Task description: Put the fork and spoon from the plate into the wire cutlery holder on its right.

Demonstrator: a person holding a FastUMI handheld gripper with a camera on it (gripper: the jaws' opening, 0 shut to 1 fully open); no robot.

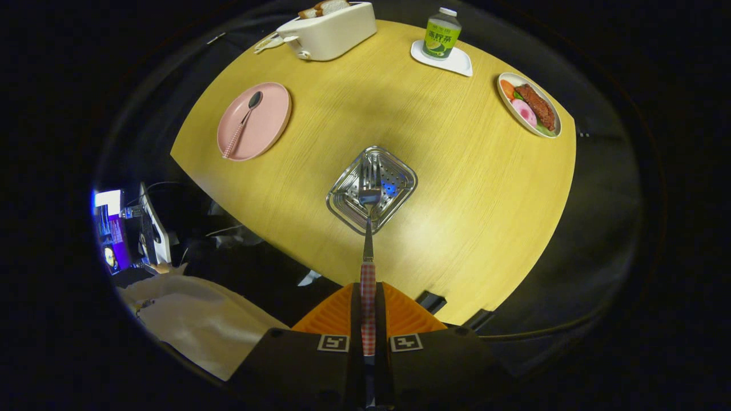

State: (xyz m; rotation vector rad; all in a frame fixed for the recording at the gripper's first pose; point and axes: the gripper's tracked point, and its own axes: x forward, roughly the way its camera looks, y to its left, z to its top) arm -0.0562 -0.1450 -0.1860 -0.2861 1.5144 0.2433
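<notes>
Now we're gripping the fork (pixel 369 228) by its checked handle, gripper (pixel 368 297) clenched, tines hanging over the holder (pixel 394 202), spoon (pixel 244 120) lying on the plate (pixel 271 123).

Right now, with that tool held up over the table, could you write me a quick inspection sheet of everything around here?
Surface: round yellow wooden table, dark floor around it.
Job's things: fork with checked handle clamped in the gripper, its tines hanging over the wire cutlery holder; spoon lying on the pink plate, left of the holder.
Clutter: white toaster with bread in it, green bottle on a white tray, plate of food.
Grippers: both orange fingers shut on the fork handle.
Cables: dark cable beside the lit screen.
Surroundings: white cloth or sleeve left of the gripper.
</notes>
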